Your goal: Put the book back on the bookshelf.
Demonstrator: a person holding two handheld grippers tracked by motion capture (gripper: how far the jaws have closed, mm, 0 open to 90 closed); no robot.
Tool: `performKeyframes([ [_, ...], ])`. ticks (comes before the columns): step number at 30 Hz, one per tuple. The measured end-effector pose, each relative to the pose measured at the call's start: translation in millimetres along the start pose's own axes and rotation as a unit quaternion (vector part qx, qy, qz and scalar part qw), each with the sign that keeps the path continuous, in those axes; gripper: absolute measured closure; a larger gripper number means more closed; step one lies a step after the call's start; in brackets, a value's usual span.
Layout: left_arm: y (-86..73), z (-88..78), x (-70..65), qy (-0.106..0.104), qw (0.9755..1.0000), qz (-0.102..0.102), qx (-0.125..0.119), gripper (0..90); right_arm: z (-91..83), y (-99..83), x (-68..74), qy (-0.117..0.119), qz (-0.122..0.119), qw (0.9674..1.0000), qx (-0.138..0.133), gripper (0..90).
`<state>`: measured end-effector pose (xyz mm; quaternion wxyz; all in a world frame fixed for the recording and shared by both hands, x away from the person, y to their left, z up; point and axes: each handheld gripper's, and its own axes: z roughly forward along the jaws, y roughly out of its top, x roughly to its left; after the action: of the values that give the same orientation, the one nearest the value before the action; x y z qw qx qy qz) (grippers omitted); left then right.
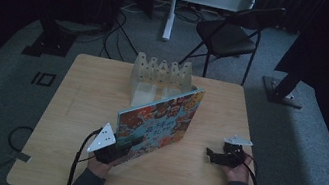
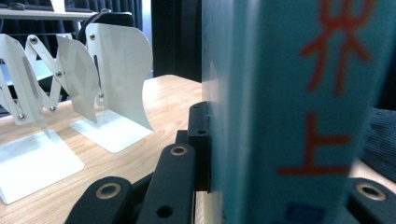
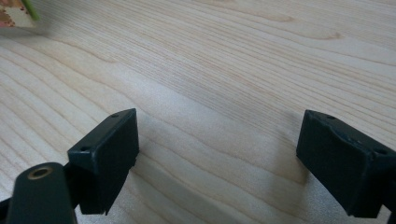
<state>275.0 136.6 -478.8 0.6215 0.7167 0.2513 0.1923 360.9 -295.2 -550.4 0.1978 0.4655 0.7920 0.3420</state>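
A book with a colourful cartoon cover stands tilted on its lower edge on the wooden table. My left gripper is shut on the book's near lower corner. In the left gripper view the teal spine with red characters sits against the left pad; the other pad is hidden behind the book. My right gripper rests low over the table to the right of the book, apart from it. Its jaws stand wide open over bare wood, with nothing between them. A corner of the book shows at the upper left.
A white folding book rack with several upright dividers stands at the table's far edge, just behind the book. A black folding chair and stand legs are on the carpet beyond the table.
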Motion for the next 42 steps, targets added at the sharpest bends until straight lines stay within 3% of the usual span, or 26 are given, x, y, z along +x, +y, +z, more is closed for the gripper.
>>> performKeyframes([
  [42,1.0,-16.1,18.8,0.04,0.9991,-0.012,0.007,81.2,-0.2,-0.2,1.1,0.009,-0.008,0.9999,-0.001,13.0],
])
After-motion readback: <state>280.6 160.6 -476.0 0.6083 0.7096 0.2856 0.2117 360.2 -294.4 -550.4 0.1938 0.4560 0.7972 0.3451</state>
